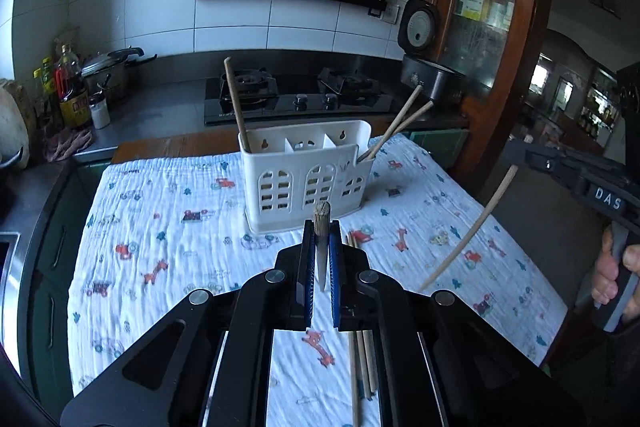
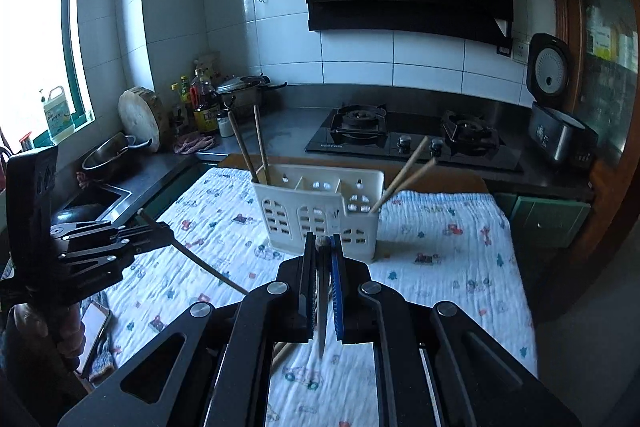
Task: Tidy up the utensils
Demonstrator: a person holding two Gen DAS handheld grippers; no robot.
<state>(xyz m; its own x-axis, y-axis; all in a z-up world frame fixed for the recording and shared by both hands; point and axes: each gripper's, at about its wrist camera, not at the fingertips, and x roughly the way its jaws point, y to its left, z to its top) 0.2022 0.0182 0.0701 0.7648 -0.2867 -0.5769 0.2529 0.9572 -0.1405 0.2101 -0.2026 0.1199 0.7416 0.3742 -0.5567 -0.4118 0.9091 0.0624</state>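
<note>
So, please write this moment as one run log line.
left gripper: shut on chopstick | right gripper: shut on second chopstick | utensil holder: chopsticks in end compartments

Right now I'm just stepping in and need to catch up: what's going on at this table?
A person is sorting chopsticks into a white utensil holder on a cloth-covered table. The left gripper is shut on one chopstick, and the right gripper is shut on another chopstick; both are held short of the holder. Several chopsticks already lean in its left and right end compartments, and a few loose chopsticks lie on the cloth.
</note>
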